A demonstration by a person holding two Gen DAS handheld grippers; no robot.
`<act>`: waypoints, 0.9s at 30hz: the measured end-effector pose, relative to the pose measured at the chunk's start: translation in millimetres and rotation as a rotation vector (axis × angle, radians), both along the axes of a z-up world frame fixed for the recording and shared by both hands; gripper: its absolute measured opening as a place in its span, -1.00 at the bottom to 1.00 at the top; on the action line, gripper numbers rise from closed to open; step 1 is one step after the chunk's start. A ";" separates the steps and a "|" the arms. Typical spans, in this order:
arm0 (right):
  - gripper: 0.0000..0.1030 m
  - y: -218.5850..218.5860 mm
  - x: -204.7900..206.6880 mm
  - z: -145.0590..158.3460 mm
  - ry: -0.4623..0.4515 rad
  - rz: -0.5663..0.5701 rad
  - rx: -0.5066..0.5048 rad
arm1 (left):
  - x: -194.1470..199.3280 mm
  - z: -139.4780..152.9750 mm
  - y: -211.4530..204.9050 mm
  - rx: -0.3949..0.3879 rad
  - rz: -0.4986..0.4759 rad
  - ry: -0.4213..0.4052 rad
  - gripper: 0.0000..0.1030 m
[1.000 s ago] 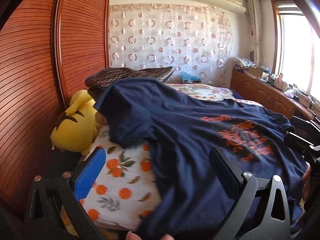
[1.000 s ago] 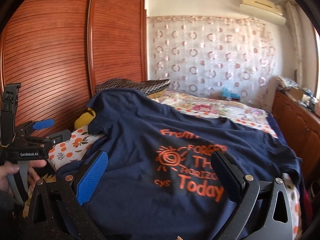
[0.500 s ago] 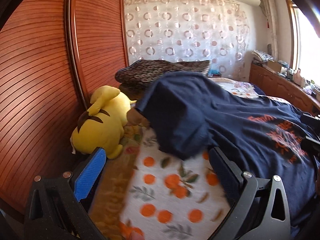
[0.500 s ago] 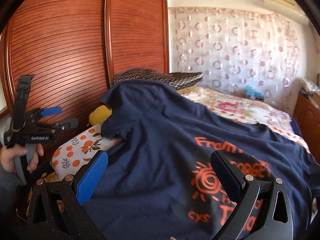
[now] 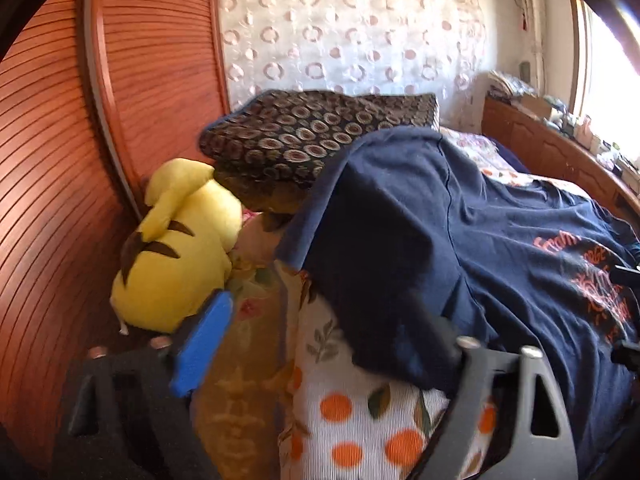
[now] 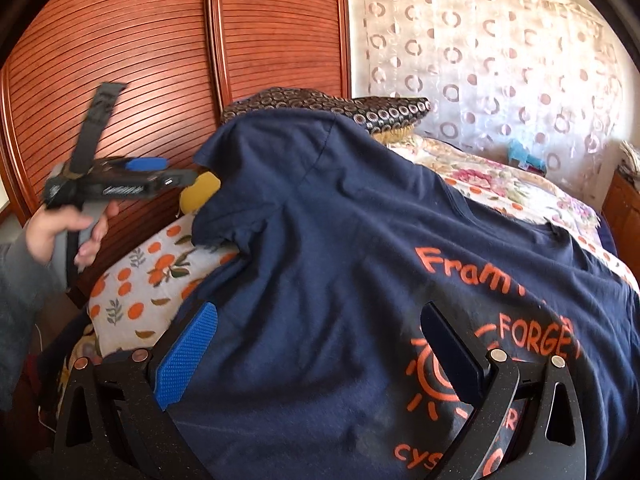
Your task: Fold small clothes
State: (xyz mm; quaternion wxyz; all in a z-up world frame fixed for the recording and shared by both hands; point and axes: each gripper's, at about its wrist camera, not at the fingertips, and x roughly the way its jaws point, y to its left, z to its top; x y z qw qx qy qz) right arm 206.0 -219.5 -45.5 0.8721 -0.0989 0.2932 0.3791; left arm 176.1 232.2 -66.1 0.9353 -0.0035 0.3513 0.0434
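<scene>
The navy T-shirt is spread print-up on the bed, beneath the right gripper (jaws apart, empty). Its sleeve, ahead of the open left gripper, is best pinched at the hem.

L tool swung left, now nearer T-shirt sleeve.

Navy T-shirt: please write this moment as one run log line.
navy T-shirt spread on bed | left gripper open, near sleeve | right gripper open above shirt

Navy orange-printed T-shirt spread flat across bed
</scene>
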 end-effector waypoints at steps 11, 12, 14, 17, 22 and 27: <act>0.98 -45.7 -9.6 -5.6 0.036 -0.058 0.037 | 35.5 15.3 0.7 0.052 -0.027 0.024 -0.37; 0.98 -52.4 -12.4 -5.3 0.037 -0.062 0.042 | 36.4 17.1 0.9 0.064 -0.026 0.028 -0.53; 0.98 -58.2 -18.8 -7.4 0.037 -0.068 0.051 | 36.0 22.4 -1.3 0.092 -0.018 0.034 -0.88; 0.99 -58.8 -10.0 -7.0 0.040 -0.075 0.065 | 29.3 36.6 -10.5 0.081 -0.049 0.020 -0.93; 0.99 -26.3 7.5 -5.2 0.058 -0.089 0.085 | 25.6 66.2 -31.1 0.055 -0.094 -0.011 -0.94; 0.99 -33.9 10.5 -2.0 0.053 -0.111 0.102 | 30.9 93.9 -74.1 0.035 -0.191 -0.031 -0.95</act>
